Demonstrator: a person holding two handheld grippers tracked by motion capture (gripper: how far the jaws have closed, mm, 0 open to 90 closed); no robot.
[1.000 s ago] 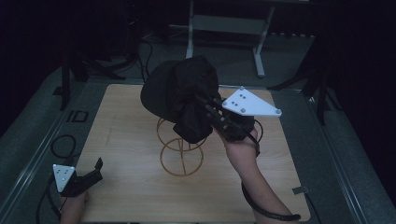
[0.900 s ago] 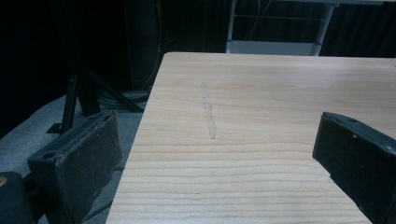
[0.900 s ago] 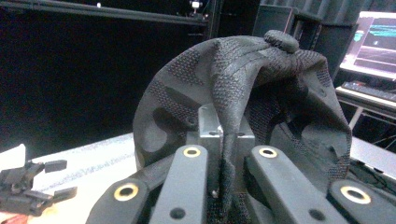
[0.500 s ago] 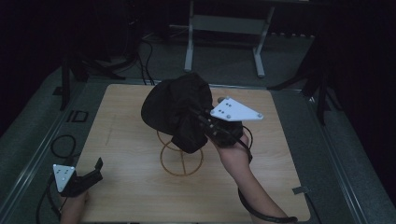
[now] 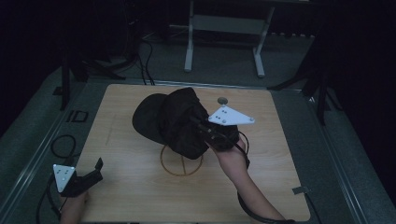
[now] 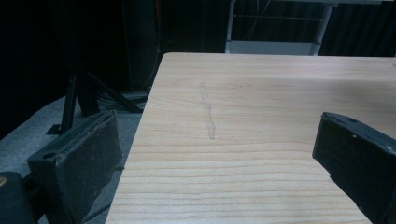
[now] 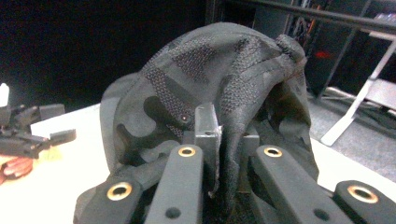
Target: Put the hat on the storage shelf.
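A black camouflage cap (image 5: 170, 119) hangs over a brown wire stand whose ring base (image 5: 182, 173) rests on the wooden table (image 5: 280, 154). My right gripper (image 5: 201, 127) is shut on the cap's fabric at its right side. In the right gripper view the jaws pinch a fold of the cap (image 7: 210, 74), with my right gripper (image 7: 218, 135) closed tight. My left gripper (image 5: 95, 171) sits at the table's near left corner, open and holding nothing. In the left gripper view my left gripper (image 6: 219, 140) has its jaws spread wide over the table's left edge.
Black cables (image 5: 60, 144) lie on the grey floor left of the table. A white metal frame (image 5: 224, 28) stands beyond the far edge. A small round hole (image 5: 222, 100) marks the tabletop behind the cap. The left gripper (image 7: 28, 133) appears far left in the right gripper view.
My right gripper has carried the cap down and slightly left, onto the upper part of the wire stand. The left gripper has stayed put.
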